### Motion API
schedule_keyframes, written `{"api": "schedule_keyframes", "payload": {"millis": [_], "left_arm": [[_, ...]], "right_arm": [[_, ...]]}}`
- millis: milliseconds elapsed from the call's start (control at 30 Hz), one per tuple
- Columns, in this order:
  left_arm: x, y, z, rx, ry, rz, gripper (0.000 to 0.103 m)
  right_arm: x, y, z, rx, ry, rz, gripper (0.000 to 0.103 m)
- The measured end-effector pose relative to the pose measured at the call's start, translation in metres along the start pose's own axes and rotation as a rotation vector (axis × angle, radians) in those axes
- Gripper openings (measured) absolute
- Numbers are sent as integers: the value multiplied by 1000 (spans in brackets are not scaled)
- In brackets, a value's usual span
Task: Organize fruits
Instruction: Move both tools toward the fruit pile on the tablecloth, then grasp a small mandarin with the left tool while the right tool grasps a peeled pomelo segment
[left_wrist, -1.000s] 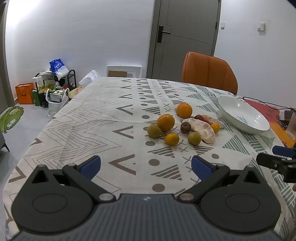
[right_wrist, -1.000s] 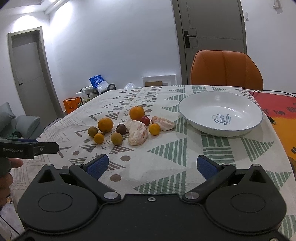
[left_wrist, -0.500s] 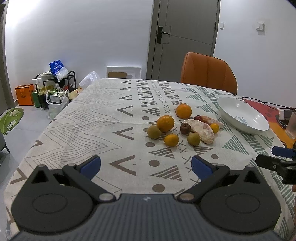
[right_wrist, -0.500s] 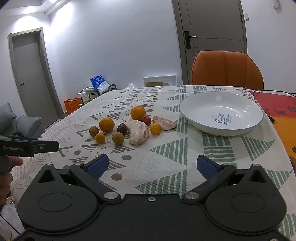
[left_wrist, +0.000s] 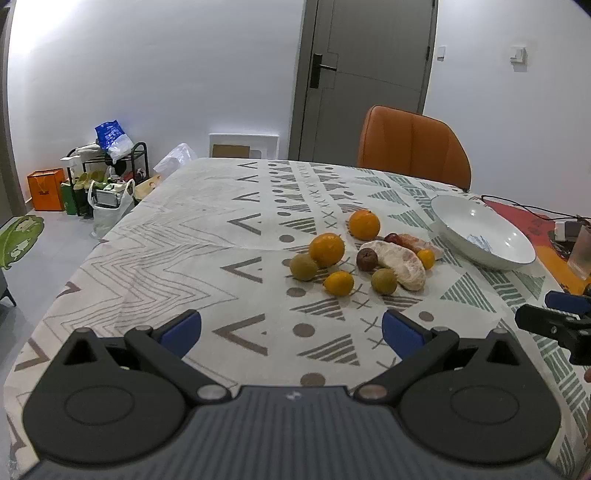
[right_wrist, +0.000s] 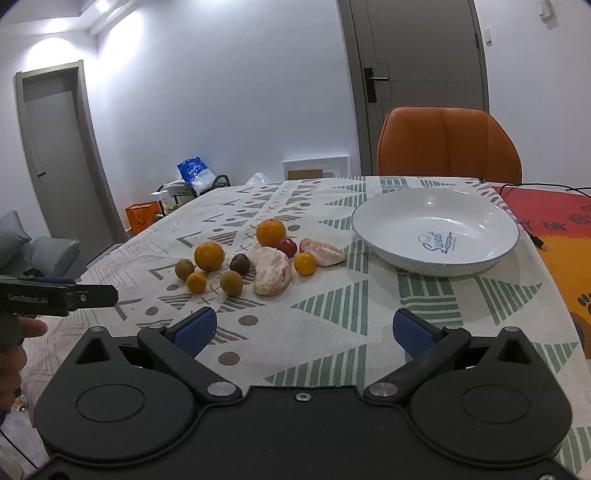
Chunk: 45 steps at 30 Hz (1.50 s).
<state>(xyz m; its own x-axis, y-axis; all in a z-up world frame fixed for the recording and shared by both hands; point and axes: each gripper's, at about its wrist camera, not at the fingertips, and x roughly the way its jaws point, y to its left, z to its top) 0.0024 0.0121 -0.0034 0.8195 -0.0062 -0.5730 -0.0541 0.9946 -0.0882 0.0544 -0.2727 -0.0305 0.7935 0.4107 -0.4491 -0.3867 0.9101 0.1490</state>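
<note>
The left gripper (left_wrist: 291, 330) is hovering above the near part of the desk (left_wrist: 184, 236) with its blue-padded fingers (left_wrist: 181, 330) spread wide; it is holding nothing and touching nothing. The right gripper (right_wrist: 303, 330) is likewise standing spread wide over the patterned cloth, empty and clear of every item.

The fruits are lying in one cluster ahead of both grippers, well apart from the fingers. In the right wrist view, two large oranges (right_wrist: 271, 232) are sitting at the far side of the cluster, with a peeled citrus piece (right_wrist: 272, 275) resting in the middle and a second peeled segment (right_wrist: 322, 252) lying just beside the white bowl (right_wrist: 436, 221). Small yellow fruits (right_wrist: 305, 263), greenish-brown round fruits (right_wrist: 231, 283), a dark brown fruit (right_wrist: 240, 263) and a red fruit (right_wrist: 287, 246) are lying among them. The bowl is sitting empty to the right of the cluster, ahead of the right gripper. An orange chair (right_wrist: 448, 142) is standing behind the desk.
</note>
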Motion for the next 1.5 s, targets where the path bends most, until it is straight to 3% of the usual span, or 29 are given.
{"api": "schedule_keyframes", "payload": {"millis": [333, 800, 1067, 1300, 1500], "left_arm": [[10, -2, 7, -23, -39, 3, 102], [33, -4, 11, -24, -33, -18, 100], [50, -8, 11, -20, -17, -50, 83], [73, -13, 14, -16, 31, -87, 59], [86, -20, 14, -2, 50, -98, 51]], "right_arm": [[2, -12, 1, 27, -11, 6, 103], [22, -13, 7, 16, -10, -10, 103], [38, -9, 11, 7, 4, 24, 102], [61, -11, 10, 38, 43, 46, 87], [69, -9, 14, 42, 50, 64, 86]]}}
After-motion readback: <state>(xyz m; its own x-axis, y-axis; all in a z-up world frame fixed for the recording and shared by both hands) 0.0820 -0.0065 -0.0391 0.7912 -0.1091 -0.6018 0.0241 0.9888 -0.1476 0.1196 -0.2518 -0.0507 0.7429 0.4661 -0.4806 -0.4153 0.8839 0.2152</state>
